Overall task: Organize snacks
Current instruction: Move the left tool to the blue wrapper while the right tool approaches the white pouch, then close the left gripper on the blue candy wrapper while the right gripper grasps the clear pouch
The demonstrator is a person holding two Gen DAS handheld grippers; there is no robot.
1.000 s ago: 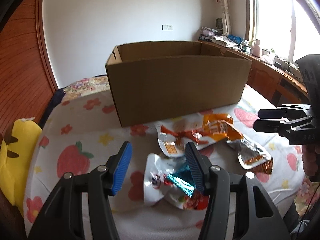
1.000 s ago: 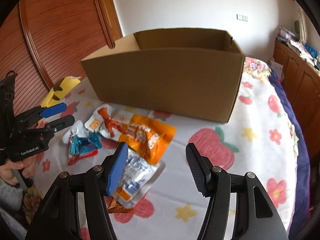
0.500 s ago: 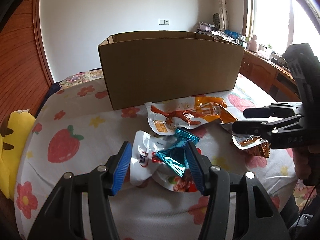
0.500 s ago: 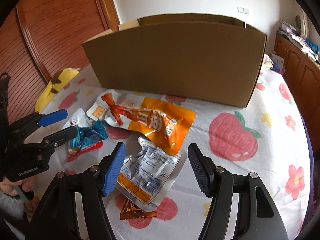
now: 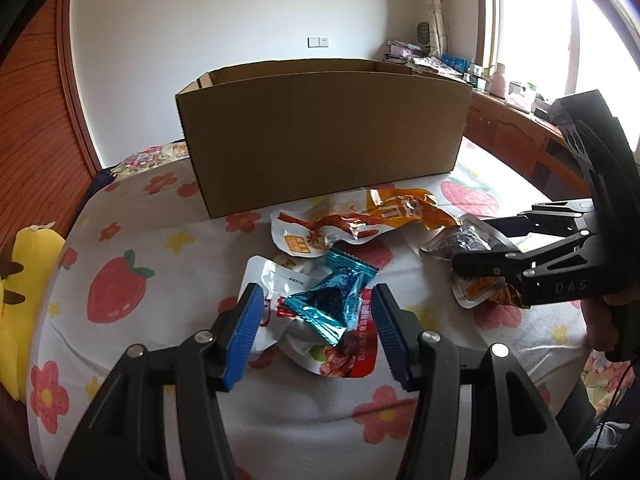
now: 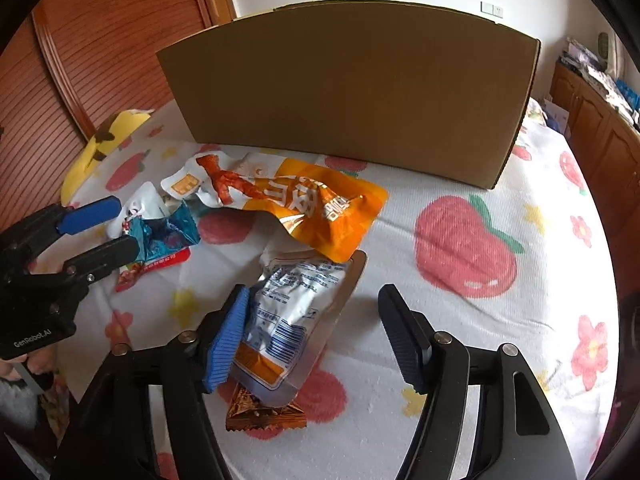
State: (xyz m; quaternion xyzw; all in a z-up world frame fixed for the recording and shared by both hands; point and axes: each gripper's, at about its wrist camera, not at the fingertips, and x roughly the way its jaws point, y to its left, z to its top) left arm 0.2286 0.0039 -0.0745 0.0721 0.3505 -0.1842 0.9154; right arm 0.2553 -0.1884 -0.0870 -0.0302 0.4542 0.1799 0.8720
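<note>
Hovering over a strawberry-print bedspread (image 6: 460, 320), two hand-held grippers close in on scattered snacks before an open cardboard box (image 5: 320, 136). The left gripper (image 5: 316, 326), jaws spread, straddles a crumpled blue packet (image 5: 328, 300) lying on a white-and-red pouch (image 5: 344, 356); neither pad touches it. The right gripper (image 6: 312, 336), jaws also spread and pinching nothing, frames a silver pouch (image 6: 292, 308) whose long axis runs away from it toward the box; the pouch sits hard by the left pad, well clear of the right one, so a closing grip likely needs a shift leftward. An orange pouch (image 6: 320, 204) lies between both grippers and the box. A brown wrapper (image 6: 264, 416) peeks from beneath the silver pouch.
</note>
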